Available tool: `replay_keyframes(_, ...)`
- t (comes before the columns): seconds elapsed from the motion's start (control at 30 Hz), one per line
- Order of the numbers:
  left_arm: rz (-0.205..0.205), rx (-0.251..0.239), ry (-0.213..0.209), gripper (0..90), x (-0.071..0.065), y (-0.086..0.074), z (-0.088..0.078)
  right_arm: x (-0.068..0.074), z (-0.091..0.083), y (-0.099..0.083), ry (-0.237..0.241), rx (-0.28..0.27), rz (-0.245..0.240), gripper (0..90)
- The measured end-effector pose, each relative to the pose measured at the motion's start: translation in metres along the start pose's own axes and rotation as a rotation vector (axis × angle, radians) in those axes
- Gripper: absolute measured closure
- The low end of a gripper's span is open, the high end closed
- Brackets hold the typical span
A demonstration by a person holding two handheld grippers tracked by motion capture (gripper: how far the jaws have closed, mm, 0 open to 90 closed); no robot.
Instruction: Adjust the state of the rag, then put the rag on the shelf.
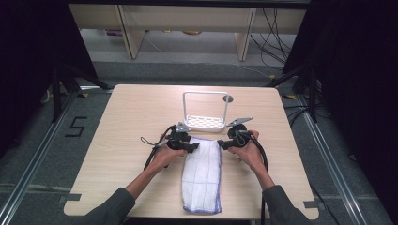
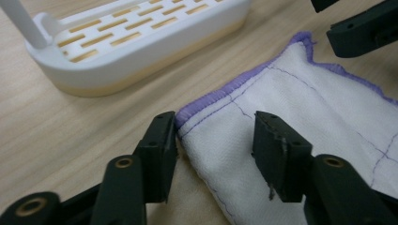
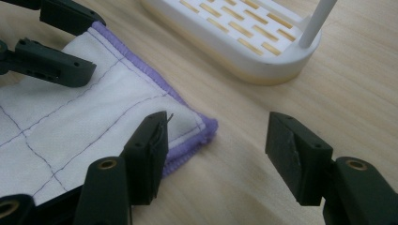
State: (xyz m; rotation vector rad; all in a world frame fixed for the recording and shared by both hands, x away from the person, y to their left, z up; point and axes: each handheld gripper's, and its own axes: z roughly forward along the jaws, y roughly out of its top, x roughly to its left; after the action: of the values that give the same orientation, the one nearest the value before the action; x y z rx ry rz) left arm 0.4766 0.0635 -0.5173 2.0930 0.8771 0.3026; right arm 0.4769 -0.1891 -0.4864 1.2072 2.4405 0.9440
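A folded white cloth with a purple hem (image 1: pixel 202 176) lies lengthwise on the wooden table, its far end between my two grippers. My left gripper (image 1: pixel 195 146) is at the cloth's far left corner. In the left gripper view its jaws (image 2: pixel 216 136) stand open astride that corner of the cloth (image 2: pixel 300 93), low over it, the pads not pressing. My right gripper (image 1: pixel 221 144) is at the far right corner. In the right gripper view it is open (image 3: pixel 218 136), one jaw over the cloth (image 3: pixel 94 117) and the other over bare wood.
A white slotted rack with a tall wire handle (image 1: pixel 205 123) stands just beyond the cloth, close to both grippers (image 2: pixel 141 42) (image 3: pixel 244 37). A small dark disc (image 1: pixel 227 98) sits behind it. The table (image 1: pixel 131 112) has bare wood to either side.
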Motion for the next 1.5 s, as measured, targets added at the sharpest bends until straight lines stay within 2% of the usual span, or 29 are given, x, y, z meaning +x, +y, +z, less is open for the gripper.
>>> replay_keyframes(0.07, 0.018, 0.001, -0.013, 56.2, 0.000, 0.001, 0.001, 0.000, 0.000, 0.000, 0.003, -0.004, 0.000, 40.2)
replay_keyframes(0.1, 0.024, 0.001, -0.015, 59.9, 0.000, 0.001, 0.001, 0.001, -0.002, 0.000, -0.002, 0.008, 0.019, 40.3)
replay_keyframes(0.2, 0.048, 0.002, -0.021, 68.6, -0.002, 0.002, 0.001, 0.001, -0.003, -0.001, 0.002, 0.011, 0.013, 40.3)
replay_keyframes(0.23, 0.050, 0.002, -0.027, 72.1, -0.002, 0.002, 0.001, 0.000, -0.001, -0.002, -0.002, -0.016, 0.002, 40.3)
replay_keyframes(0.3, 0.047, 0.000, -0.026, 75.7, -0.002, 0.002, 0.002, 0.001, 0.001, -0.003, -0.007, -0.010, -0.001, 40.3)
replay_keyframes(0.33, 0.041, 0.002, -0.026, 76.7, -0.002, 0.002, 0.001, 0.001, -0.001, -0.002, -0.003, 0.013, 0.012, 40.4)
replay_keyframes(0.37, 0.036, -0.001, -0.025, 77.8, -0.002, 0.002, 0.001, 0.002, 0.002, -0.003, -0.010, 0.000, 0.004, 40.4)
replay_keyframes(0.4, 0.038, -0.004, -0.031, 78.5, -0.002, 0.002, 0.001, 0.003, 0.001, -0.002, -0.001, 0.020, 0.015, 40.5)
replay_keyframes(0.43, 0.041, -0.005, -0.030, 79.2, -0.001, 0.002, 0.000, 0.002, 0.002, -0.002, -0.007, 0.012, -0.001, 40.6)
replay_keyframes(0.47, 0.040, -0.006, -0.029, 79.5, -0.001, 0.002, -0.001, 0.004, 0.002, -0.001, -0.002, 0.014, 0.030, 40.6)
replay_keyframes(0.6, 0.042, -0.008, -0.026, 79.9, -0.002, 0.001, -0.001, 0.003, 0.007, 0.001, -0.011, -0.010, -0.010, 40.6)
replay_keyframes(0.63, 0.038, -0.009, -0.027, 80.0, -0.002, 0.001, -0.001, 0.006, 0.006, 0.002, -0.002, -0.002, 0.012, 40.4)
replay_keyframes(0.67, 0.036, -0.010, -0.026, 80.0, -0.002, 0.001, -0.001, 0.007, 0.009, 0.003, -0.003, -0.026, 0.009, 40.4)
replay_keyframes(0.7, 0.038, -0.010, -0.020, 80.1, -0.002, 0.001, -0.001, 0.008, 0.009, 0.004, -0.005, 0.006, 0.004, 40.5)
replay_keyframes(0.77, 0.039, -0.013, -0.023, 80.1, -0.002, 0.001, -0.001, 0.010, 0.016, 0.003, -0.020, 0.006, 0.000, 40.8)
replay_keyframes(0.8, 0.041, -0.012, -0.023, 80.1, -0.002, 0.001, -0.002, 0.011, 0.019, 0.002, -0.014, 0.012, 0.010, 42.2)
replay_keyframes(0.83, 0.042, -0.015, -0.024, 80.1, -0.002, 0.001, -0.002, 0.010, 0.020, 0.002, -0.019, 0.035, -0.009, 44.0)
replay_keyframes(0.9, 0.045, -0.014, -0.024, 80.1, -0.002, 0.001, -0.002, 0.012, 0.021, 0.001, -0.003, 0.044, -0.004, 48.5)
replay_keyframes(0.97, 0.046, -0.016, -0.021, 80.1, -0.002, 0.000, -0.002, 0.013, 0.021, 0.001, 0.011, 0.043, 0.015, 57.1)
replay_keyframes(1.03, 0.046, -0.022, -0.019, 80.0, -0.002, 0.000, -0.002, 0.014, 0.023, 0.000, 0.003, 0.011, 0.015, 60.0)
replay_keyframes(1.13, 0.043, -0.025, -0.022, 80.4, -0.002, 0.000, -0.003, 0.016, 0.022, 0.000, 0.015, 0.026, 0.003, 72.9)
replay_keyframes(1.17, 0.040, -0.028, -0.022, 80.5, -0.001, 0.000, -0.003, 0.018, 0.022, -0.001, 0.026, 0.008, 0.004, 78.4)
replay_keyframes(1.2, 0.040, -0.028, -0.024, 80.6, -0.001, 0.000, -0.004, 0.019, 0.020, -0.001, 0.042, 0.023, 0.004, 81.5)
replay_keyframes(1.27, 0.043, -0.032, -0.022, 81.1, -0.001, 0.000, -0.006, 0.021, 0.021, -0.002, 0.041, 0.014, -0.005, 83.7)
replay_keyframes(1.33, 0.041, -0.045, -0.026, 81.3, -0.002, 0.002, -0.009, 0.024, 0.018, -0.001, 0.036, 0.029, -0.012, 84.5)
replay_keyframes(1.37, 0.042, -0.048, -0.018, 81.5, -0.002, 0.002, -0.010, 0.023, 0.018, 0.000, 0.031, 0.016, -0.035, 84.7)
replay_keyframes(1.4, 0.041, -0.056, -0.018, 81.5, -0.003, 0.003, -0.012, 0.024, 0.017, 0.000, 0.028, 0.000, -0.023, 84.8)
replay_keyframes(1.43, 0.044, -0.059, -0.016, 81.6, -0.003, 0.003, -0.013, 0.023, 0.013, 0.002, 0.033, 0.005, -0.039, 84.8)
replay_keyframes(1.5, 0.042, -0.074, -0.019, 81.7, -0.003, 0.005, -0.018, 0.024, 0.008, 0.003, 0.032, -0.030, -0.041, 84.9)
